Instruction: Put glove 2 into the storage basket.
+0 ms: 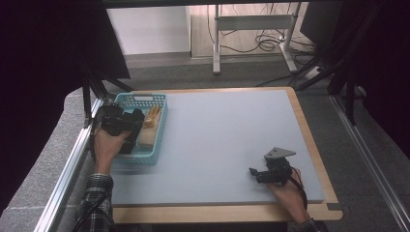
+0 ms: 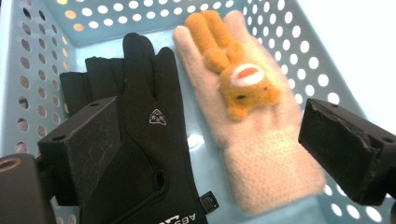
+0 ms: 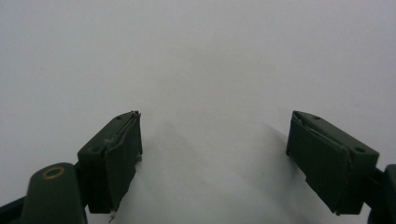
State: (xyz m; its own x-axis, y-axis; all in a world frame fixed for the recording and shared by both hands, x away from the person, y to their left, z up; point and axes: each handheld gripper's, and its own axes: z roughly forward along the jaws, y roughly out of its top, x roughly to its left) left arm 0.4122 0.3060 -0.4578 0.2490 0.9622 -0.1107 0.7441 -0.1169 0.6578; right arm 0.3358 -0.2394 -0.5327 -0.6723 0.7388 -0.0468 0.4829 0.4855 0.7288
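Left gripper (image 2: pixel 196 154) jaws are standing wide over black glove (image 2: pixel 149 140) in basket (image 2: pixel 28 70); you're lifting clear without snagging it.

The left gripper (image 2: pixel 205 149) hung over the blue perforated basket (image 2: pixel 42 60), jaws spread wide and gripping nothing. Below lay a black glove (image 2: pixel 149 121) at left, just beside a cream knitted glove (image 2: pixel 261 154) bearing an orange plush animal (image 2: pixel 238 79).

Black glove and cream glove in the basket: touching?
Cannot tell. In the left gripper view the black glove lies beside the cream glove in the basket, edges very close, no plain gap or contact.
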